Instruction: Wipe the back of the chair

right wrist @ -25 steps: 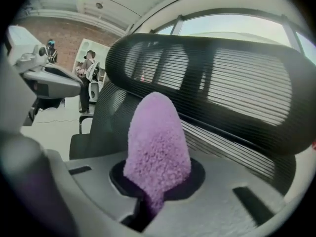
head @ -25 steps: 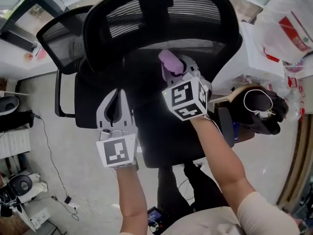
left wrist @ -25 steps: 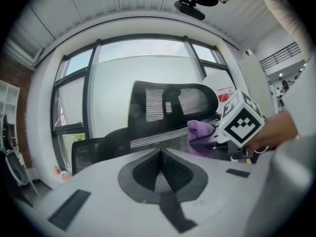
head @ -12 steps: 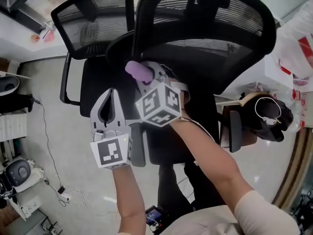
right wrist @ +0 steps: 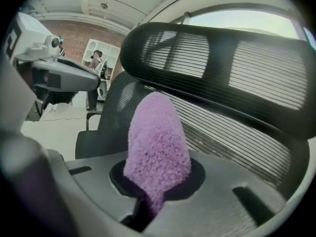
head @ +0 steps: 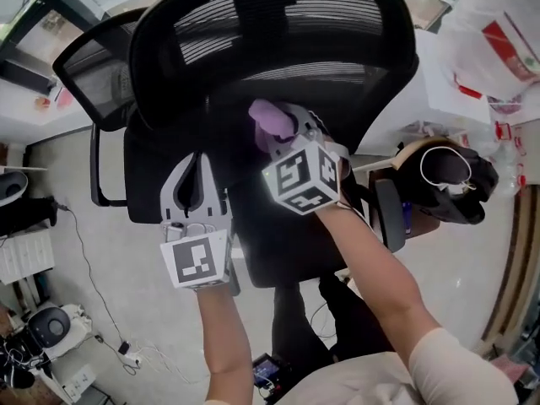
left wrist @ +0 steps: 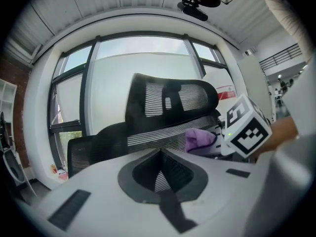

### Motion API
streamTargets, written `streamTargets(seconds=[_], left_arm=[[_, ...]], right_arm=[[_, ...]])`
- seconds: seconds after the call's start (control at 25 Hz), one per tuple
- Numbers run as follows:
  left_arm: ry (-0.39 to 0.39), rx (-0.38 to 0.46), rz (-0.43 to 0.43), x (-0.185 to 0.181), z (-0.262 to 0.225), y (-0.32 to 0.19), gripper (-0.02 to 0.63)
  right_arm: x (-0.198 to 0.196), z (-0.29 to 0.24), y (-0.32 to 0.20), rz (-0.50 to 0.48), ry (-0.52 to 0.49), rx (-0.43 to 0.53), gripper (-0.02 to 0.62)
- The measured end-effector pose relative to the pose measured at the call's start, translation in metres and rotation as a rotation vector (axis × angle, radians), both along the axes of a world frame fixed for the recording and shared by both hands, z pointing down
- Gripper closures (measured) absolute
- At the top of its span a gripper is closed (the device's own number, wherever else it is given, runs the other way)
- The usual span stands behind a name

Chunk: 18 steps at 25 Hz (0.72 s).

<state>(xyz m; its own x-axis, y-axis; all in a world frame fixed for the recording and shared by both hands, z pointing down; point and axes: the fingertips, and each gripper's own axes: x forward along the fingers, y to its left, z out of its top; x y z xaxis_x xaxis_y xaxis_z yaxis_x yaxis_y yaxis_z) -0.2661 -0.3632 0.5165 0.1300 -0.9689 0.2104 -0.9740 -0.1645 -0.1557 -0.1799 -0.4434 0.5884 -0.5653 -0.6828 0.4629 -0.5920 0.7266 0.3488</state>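
A black mesh-backed office chair (head: 278,66) fills the middle of the head view, its back (right wrist: 232,83) facing me. My right gripper (head: 274,129) is shut on a purple cloth (head: 268,118), whose fuzzy end (right wrist: 157,147) sticks out against the lower mesh of the chair back. That cloth (left wrist: 199,139) also shows in the left gripper view, beside the right gripper's marker cube (left wrist: 247,127). My left gripper (head: 195,175) hangs shut and empty to the left, near the chair's seat edge and not touching the back (left wrist: 168,107).
A second black mesh chair (head: 97,74) stands behind at the left. A dark bag (head: 447,184) and white plastic bags (head: 498,40) lie at the right. Cables and grey devices (head: 46,327) sit on the floor at lower left.
My right gripper with the cloth swept left across the chair back, then came back to the right and now sits near the middle. The left gripper hardly moved.
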Motion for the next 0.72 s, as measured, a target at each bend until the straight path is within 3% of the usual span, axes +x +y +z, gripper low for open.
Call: streamTargets(seconds=[0.36,0.52,0.72], left_arm=[[-0.011,-0.009,0.133,0.106,0.003,-0.021,0.6],[-0.008,-0.01,0.158,0.133,0.004,-0.021,0.6],[-0.011,-0.011,0.159,0.138,0.004,-0.016,0.6]], right_arm=[[0.196,0.003,-0.042,0.34,-0.034,-0.013,0.568],[0.222,0.003,-0.042,0.363,-0.042,-0.018,0.568],[0.213,0.001,-0.04,0.34,-0.052,-0.02,0.568]])
